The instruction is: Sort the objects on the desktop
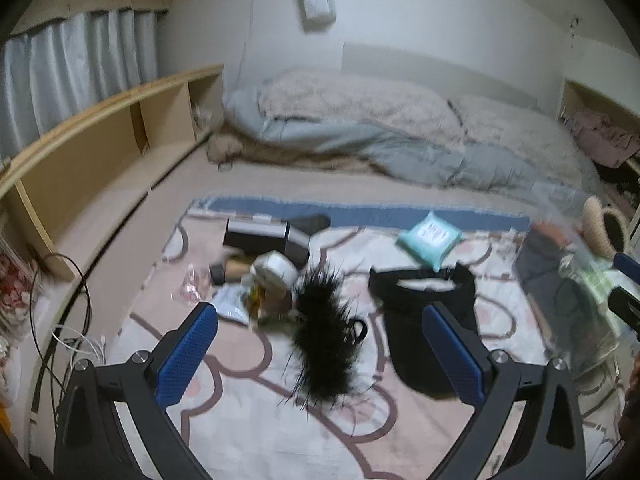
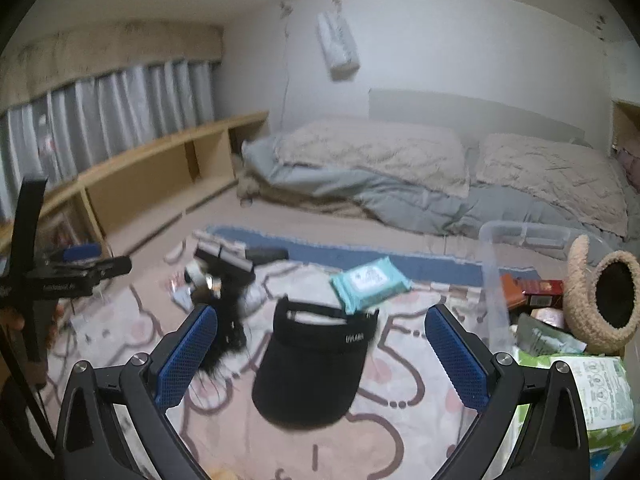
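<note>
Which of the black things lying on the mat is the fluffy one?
The black feathery clump, lying left of the black visor cap. Its outline bristles with loose strands, while the cap is smooth fabric with a curved brim.

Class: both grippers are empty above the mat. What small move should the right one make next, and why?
Probably lower the right gripper onto the black visor: its jaws are open, the visor lies between them, and the clear bin is beside it.

Bedroom w/ white walls (image 2: 460, 40); grey curtains (image 2: 120, 100) far left above a low wooden shelf unit (image 2: 168, 168). Rumpled grey-beige bedding (image 2: 400, 176) far centre; what looks like an AC unit (image 2: 338, 48) on the wall, blurred.
</note>
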Action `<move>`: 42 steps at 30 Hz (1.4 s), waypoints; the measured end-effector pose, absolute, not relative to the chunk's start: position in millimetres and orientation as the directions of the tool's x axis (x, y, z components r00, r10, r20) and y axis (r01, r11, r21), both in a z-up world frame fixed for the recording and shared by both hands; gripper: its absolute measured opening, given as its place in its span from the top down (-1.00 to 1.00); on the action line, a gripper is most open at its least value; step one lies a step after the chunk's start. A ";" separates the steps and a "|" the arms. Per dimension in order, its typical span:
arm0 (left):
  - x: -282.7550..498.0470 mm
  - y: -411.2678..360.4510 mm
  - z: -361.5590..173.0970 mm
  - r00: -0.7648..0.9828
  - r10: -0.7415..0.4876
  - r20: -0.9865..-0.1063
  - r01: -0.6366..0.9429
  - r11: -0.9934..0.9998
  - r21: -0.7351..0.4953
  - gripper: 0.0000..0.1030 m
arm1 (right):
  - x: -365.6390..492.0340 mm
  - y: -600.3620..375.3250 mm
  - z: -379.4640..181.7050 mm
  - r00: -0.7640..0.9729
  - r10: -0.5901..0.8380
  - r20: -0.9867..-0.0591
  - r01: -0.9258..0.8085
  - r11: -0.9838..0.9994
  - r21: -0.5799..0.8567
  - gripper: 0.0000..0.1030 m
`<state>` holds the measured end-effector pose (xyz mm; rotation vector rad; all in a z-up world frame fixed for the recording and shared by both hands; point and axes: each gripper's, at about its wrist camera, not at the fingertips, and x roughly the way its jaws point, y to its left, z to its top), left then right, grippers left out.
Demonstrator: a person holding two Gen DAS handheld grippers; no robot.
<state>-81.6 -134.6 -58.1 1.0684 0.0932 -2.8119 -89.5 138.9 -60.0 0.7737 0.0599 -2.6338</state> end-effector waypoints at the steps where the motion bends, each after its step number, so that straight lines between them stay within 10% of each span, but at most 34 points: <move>1: -84.9 -135.8 -67.2 -0.725 -0.101 -0.681 0.144 -0.990 -0.007 -0.99 | -89.4 135.7 -65.1 -0.756 -0.362 -0.546 0.394 -0.917 0.063 -1.00; 21: -116.8 -134.4 -170.0 -0.539 -0.120 -0.834 0.122 -0.990 0.064 -0.99 | -22.9 60.8 -212.7 -0.303 -0.414 -0.858 0.750 -0.659 0.052 -1.00; 42: -147.6 -179.1 -238.5 -0.407 -0.287 -0.867 0.249 -0.948 0.197 -0.99 | 3.6 35.8 -242.0 -0.241 -0.358 -0.902 0.796 -0.604 0.027 -1.00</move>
